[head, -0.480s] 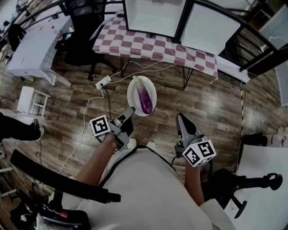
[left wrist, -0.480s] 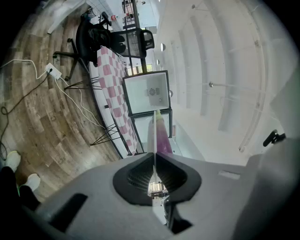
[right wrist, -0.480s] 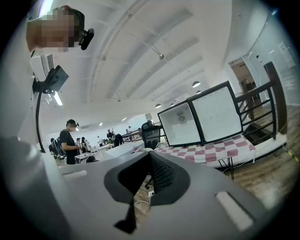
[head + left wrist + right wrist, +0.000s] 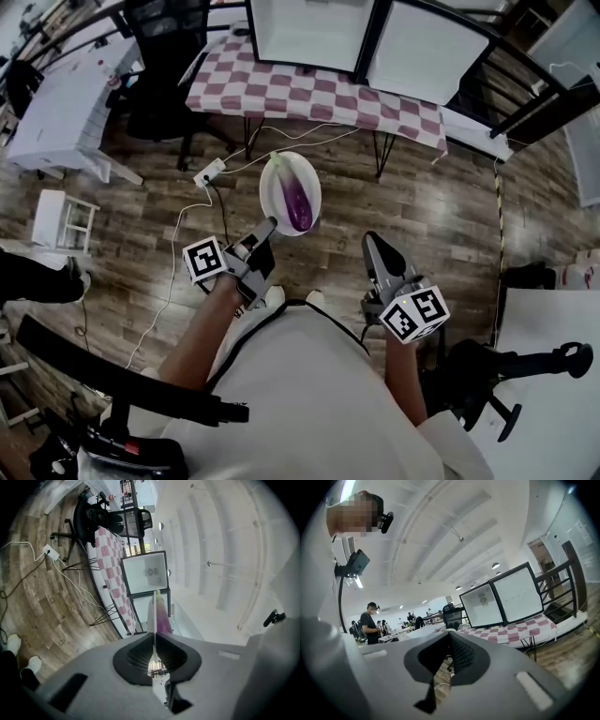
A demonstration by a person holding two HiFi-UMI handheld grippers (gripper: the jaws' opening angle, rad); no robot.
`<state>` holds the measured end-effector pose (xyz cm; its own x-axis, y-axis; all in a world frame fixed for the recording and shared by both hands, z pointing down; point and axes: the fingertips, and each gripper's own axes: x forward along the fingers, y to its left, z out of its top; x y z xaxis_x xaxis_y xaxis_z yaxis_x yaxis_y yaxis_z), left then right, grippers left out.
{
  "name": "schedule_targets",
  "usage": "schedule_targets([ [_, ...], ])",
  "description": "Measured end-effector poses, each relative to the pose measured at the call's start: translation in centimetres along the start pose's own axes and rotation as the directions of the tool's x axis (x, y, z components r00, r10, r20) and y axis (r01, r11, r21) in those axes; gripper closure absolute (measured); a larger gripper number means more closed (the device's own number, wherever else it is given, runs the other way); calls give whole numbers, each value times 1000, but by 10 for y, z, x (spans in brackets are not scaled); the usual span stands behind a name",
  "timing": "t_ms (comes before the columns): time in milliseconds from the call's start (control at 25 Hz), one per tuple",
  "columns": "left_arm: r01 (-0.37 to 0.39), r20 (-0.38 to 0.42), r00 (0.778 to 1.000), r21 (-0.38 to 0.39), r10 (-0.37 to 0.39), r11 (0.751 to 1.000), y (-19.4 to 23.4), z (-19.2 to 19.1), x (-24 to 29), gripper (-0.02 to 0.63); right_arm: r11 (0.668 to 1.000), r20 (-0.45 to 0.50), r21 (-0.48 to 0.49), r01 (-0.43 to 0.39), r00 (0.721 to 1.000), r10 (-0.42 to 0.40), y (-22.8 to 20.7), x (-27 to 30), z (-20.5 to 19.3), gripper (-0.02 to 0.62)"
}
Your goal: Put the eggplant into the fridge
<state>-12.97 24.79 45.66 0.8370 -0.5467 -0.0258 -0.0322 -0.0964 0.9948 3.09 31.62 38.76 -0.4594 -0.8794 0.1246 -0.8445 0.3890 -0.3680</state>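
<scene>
**Eggplant**: purple, glossy, elongated, pale green cap at its upper end. It lies lengthwise in a plate, centre of the head view, carried above the floor.

**Plate**: white, oval, shallow, smooth. The left gripper view shows it edge-on as a thin line, with the purple flank beside it.

**Left gripper**: grey jaws clamped on the plate's lower-left rim. A marker cube sits behind them.

**Right gripper**: lower right of centre. The jaws are pressed together with nothing between them, and it stands well apart from the plate.

**Floor**: dark wood planks, streaked grain, slight sheen. A broad bare stretch lies to the right of the plate, and a narrower one to the left.

**Power strip**: white, just left of the plate, on the floor. A white cable trails from it toward the lower left.

**Table**: upper centre, draped in a red-and-white checked cloth, on thin black hairpin legs.

**Cabinet**: on that table, with a black frame and two flat white panels side by side.

**Office chair**: black, upper left, beside the table's left end.

**White desk**: at the far upper-left edge.

**Black railing**: runs diagonally across the upper right.
</scene>
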Motion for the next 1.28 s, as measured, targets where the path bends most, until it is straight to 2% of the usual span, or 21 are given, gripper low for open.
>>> schedule_targets([
  [480, 3, -3, 1000, 16, -3, 1000, 0, 8, -23, 581, 999, -18, 41, 21, 1000, -20, 16, 5, -17, 588],
  [1280, 10, -25, 1000, 0, -10, 1000, 17, 41, -94, 580, 998, -34, 22, 54, 998, -54, 87, 30, -50, 588],
])
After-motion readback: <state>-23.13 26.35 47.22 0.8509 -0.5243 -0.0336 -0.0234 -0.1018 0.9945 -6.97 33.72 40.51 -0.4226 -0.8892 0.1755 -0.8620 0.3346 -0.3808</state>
